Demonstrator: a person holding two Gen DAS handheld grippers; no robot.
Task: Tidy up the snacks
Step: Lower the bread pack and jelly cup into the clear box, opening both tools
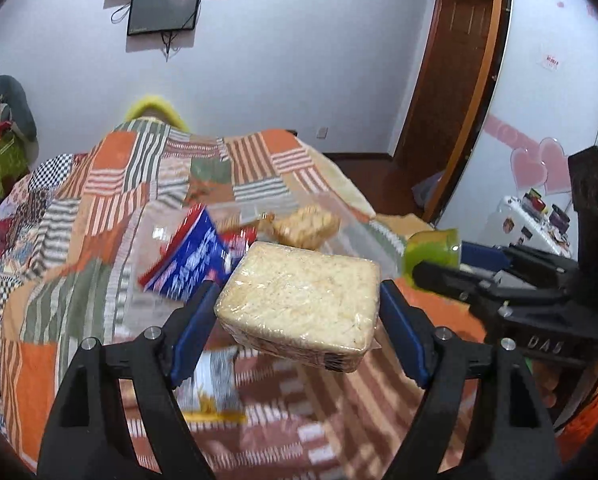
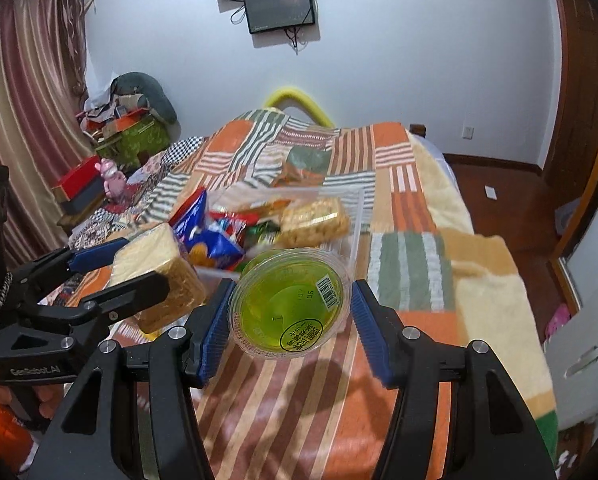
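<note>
My left gripper (image 1: 299, 312) is shut on a pale square cake wrapped in clear film (image 1: 303, 300) and holds it above the bed. It also shows in the right wrist view (image 2: 159, 268), at the left. My right gripper (image 2: 289, 308) is shut on a green jelly cup (image 2: 289, 304) with a barcode lid, held in the air. The cup also shows in the left wrist view (image 1: 433, 254), at the right. Beyond both lies a clear plastic box (image 2: 357, 208) holding a blue chip bag (image 2: 205, 240), a yellow puffed snack pack (image 2: 313, 216) and other packets.
A patchwork quilt (image 2: 399, 184) covers the bed. A striped snack packet (image 1: 207, 388) lies on it under the left gripper. Clutter and boxes (image 2: 131, 132) stand at the far left, a wooden door (image 1: 451, 80) and a white cabinet (image 1: 531, 220) at the right.
</note>
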